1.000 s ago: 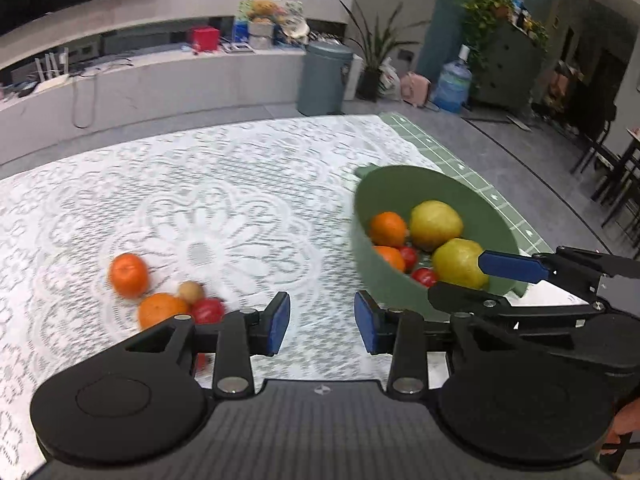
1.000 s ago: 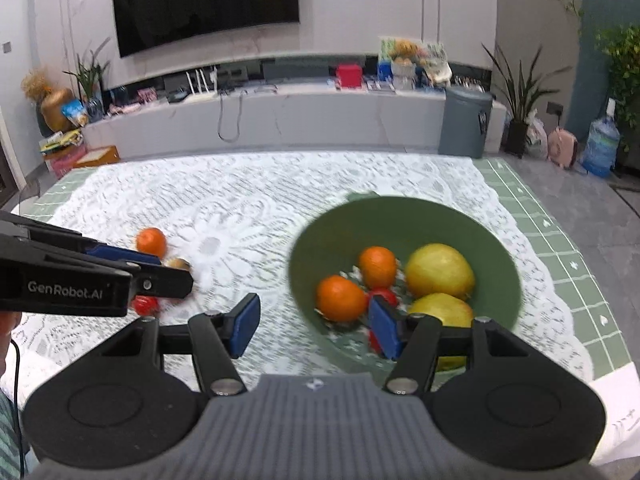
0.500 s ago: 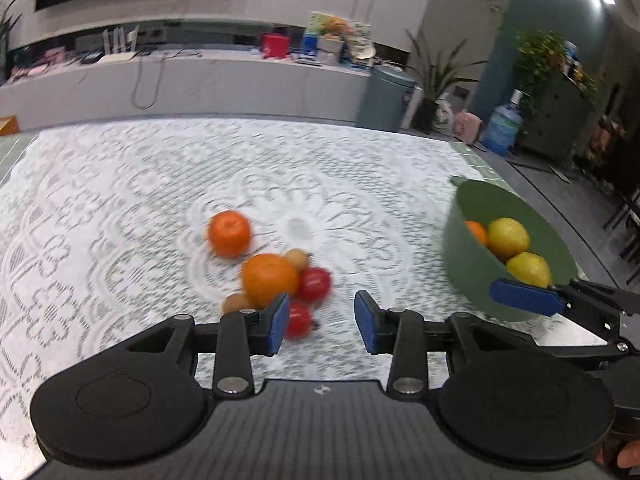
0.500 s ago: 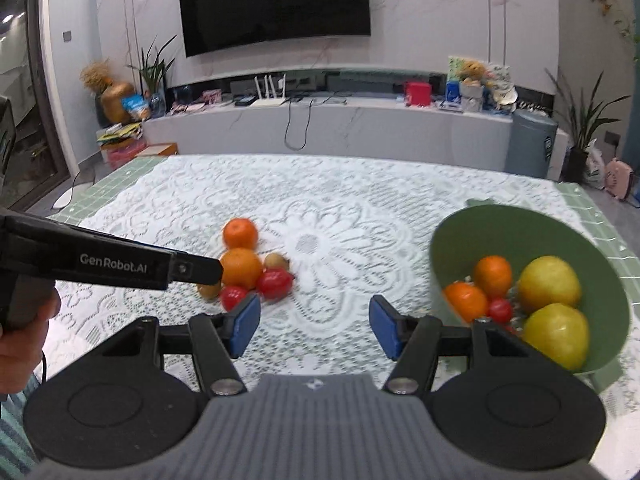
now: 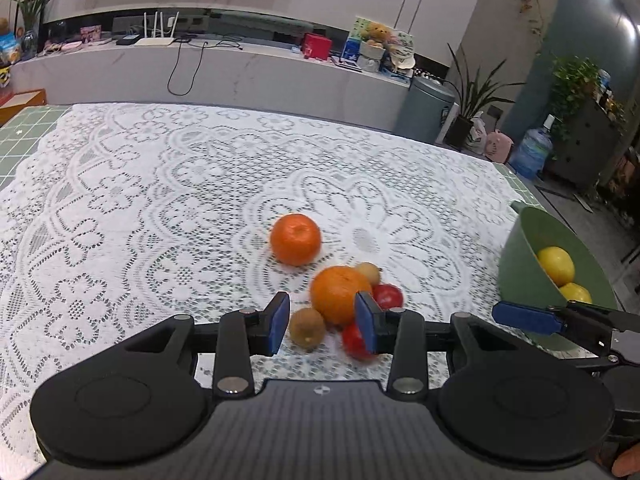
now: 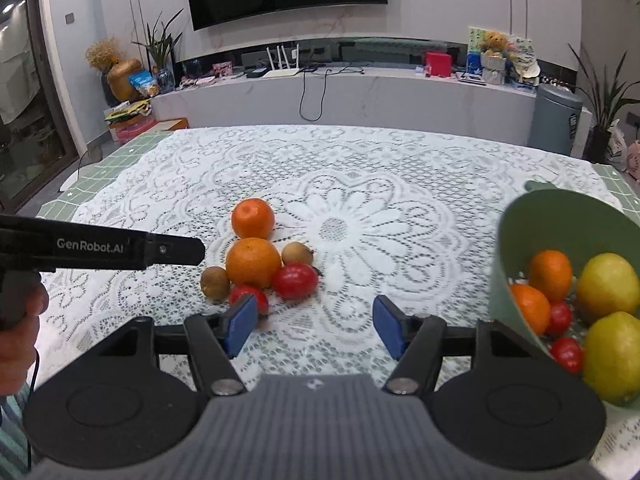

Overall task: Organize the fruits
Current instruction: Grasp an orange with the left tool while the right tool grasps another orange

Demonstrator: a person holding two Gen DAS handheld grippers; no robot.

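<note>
A cluster of loose fruit lies on the lace tablecloth: two oranges, two kiwis and two red tomatoes. The same cluster shows in the right wrist view around the big orange. My left gripper is open and empty just in front of the cluster. My right gripper is open and empty to the right of it. A green bowl at the right holds oranges, lemons and tomatoes; it also shows in the left wrist view.
The lace tablecloth covers the table over a green checked cloth. A long counter with clutter runs behind the table. A grey bin stands at the far right. The left gripper's body reaches in from the left.
Both grippers have swung left, away from the bowl and toward the loose fruit cluster. The left gripper now sits right at the cluster. Both stay open and empty.
</note>
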